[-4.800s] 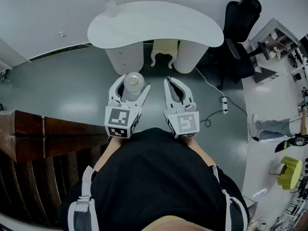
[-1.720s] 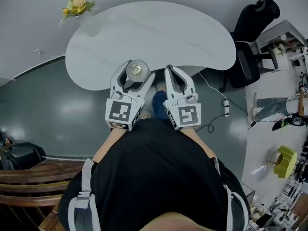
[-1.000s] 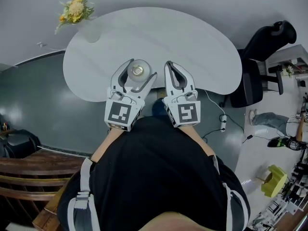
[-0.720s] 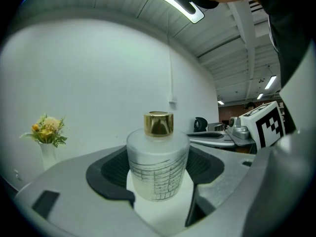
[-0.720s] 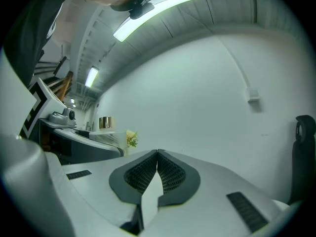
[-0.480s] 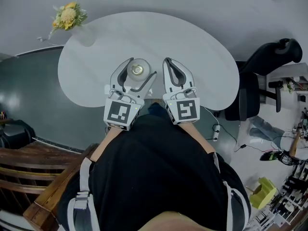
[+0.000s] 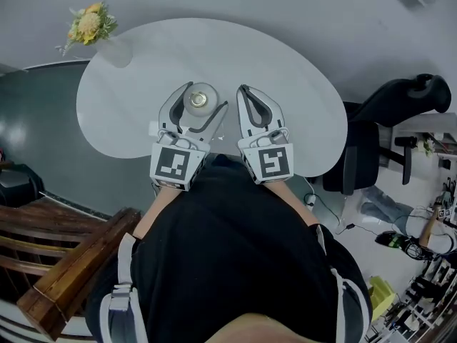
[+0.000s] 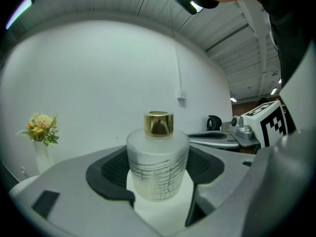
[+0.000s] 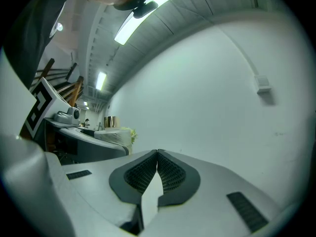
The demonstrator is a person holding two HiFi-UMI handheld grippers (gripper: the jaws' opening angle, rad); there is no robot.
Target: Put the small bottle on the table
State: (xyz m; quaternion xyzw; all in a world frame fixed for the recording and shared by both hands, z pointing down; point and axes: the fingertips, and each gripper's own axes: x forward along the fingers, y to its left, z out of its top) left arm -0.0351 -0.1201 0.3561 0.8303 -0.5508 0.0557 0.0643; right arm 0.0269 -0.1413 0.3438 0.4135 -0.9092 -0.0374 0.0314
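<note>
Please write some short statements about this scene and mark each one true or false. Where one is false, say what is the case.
1. The left hand-held gripper is shut on the small bottle. True.
2. The bottle has a black top. False: its cap is gold.
3. The right hand-held gripper grips a cup. False: its jaws are together with nothing between them.
4. Yellow flowers stand at the far left of the table. True.
5. The bottle lies on its side. False: it is upright.
</note>
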